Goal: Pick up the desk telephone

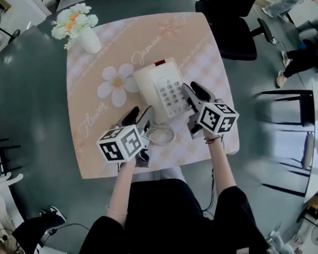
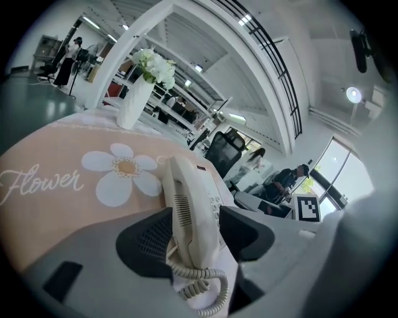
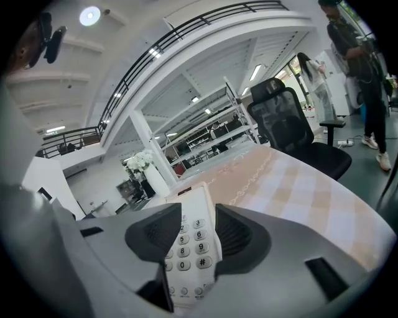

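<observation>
Vase (image 1: pixel 89 41): white, holds pale flowers (image 1: pixel 73 20) — at 11 o'clock on the pink floral cloth (image 1: pixel 96 149).
Telephone (image 1: pixel 161 89): cream, mid-cloth.
Left gripper (image 1: pixel 139 117): jaws spread, handset (image 2: pixel 186 217) between them, unpinched.
Right gripper (image 1: pixel 194 90): jaws spread astride the keypad (image 3: pixel 189 248) edge — telephone's 3 o'clock.
Tabletop (image 1: pixel 34 104): grey; office chair (image 1: pixel 233 17) at 1 o'clock.
</observation>
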{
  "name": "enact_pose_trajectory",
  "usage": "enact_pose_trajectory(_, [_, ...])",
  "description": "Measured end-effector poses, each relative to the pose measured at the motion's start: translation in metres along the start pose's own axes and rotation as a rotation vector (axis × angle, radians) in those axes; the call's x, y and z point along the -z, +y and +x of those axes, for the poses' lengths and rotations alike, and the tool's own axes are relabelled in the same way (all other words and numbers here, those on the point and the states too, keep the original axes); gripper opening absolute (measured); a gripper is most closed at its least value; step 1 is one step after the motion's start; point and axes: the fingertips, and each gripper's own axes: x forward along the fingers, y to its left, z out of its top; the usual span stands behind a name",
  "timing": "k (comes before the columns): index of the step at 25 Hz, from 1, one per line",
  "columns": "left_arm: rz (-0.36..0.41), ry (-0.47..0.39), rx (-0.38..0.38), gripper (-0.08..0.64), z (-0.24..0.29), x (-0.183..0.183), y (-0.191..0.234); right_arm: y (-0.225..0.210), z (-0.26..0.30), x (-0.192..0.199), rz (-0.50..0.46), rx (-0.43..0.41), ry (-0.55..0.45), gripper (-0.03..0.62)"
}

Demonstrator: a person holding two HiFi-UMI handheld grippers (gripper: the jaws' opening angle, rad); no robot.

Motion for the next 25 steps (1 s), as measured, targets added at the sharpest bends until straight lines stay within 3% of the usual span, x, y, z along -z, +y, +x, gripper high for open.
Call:
enact_pose_trajectory(12, [-0.088, -0.038, -0.018, 0.301, 0.031, -0.005, 0.005, -0.011, 0.046, -0.001, 0.052, -0.109, 0.104, 0.223])
enact_pose_trajectory(25, [-0.198, 0.008, -0.024, 0.310, 0.054, 0.006, 0.012, -0.008, 0.066, 0.011, 0.117, -0.205, 0.306, 0.224])
